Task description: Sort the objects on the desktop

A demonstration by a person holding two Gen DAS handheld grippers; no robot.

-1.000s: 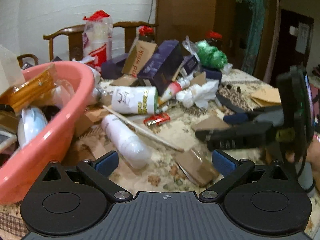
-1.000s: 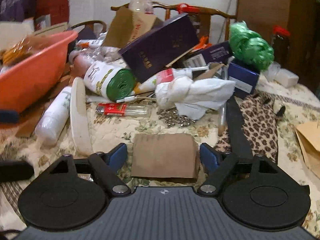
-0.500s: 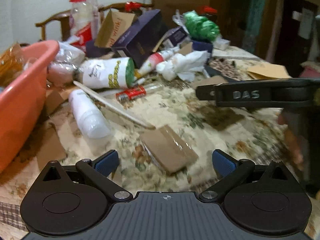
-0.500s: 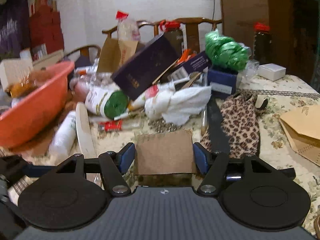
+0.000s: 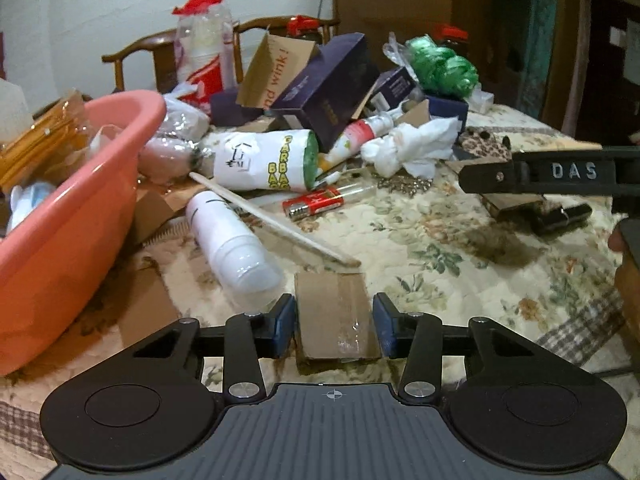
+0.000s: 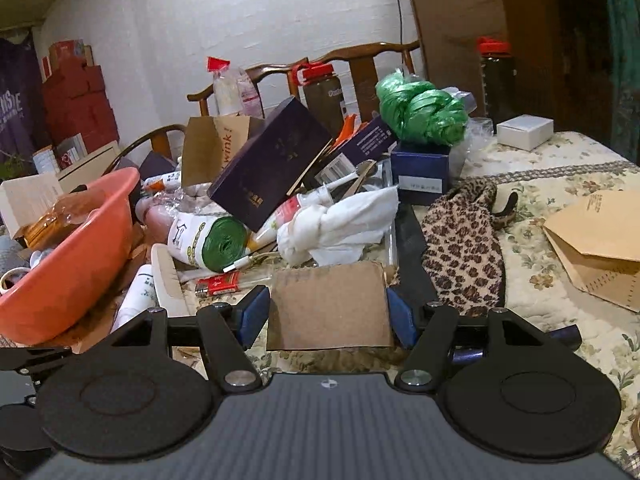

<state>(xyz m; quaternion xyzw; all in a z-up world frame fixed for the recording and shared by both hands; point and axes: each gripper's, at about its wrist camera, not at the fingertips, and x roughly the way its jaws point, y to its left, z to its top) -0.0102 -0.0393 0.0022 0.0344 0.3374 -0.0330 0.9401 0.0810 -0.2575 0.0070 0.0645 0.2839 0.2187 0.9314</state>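
Sorting this mess one flat scrap at a time. My left hand-held gripper [image 5: 335, 328] is closing on a taped cardboard piece [image 5: 334, 312] lying flat on the desk [image 5: 440, 240] at 6 o'clock in its view; the card sits between the blue pads [image 5: 285, 330], which look just shy of its edges, so no squeeze yet as far as I can tell. I'm coming in low because thin card only gives you its edges to pinch.

My right hand-held gripper [image 6: 327, 316] already pinches a bigger cardboard square [image 6: 329, 306] by both side edges, lifted off the floral cloth. It's matte and slightly bowed.

The pink basin [image 5: 68, 216] at 9 o'clock is smooth plastic and already half full, probably the drop spot. The white bottle [image 5: 230, 244] and wooden stick [image 5: 272, 220] lie just beyond my left card, round and likely to roll.
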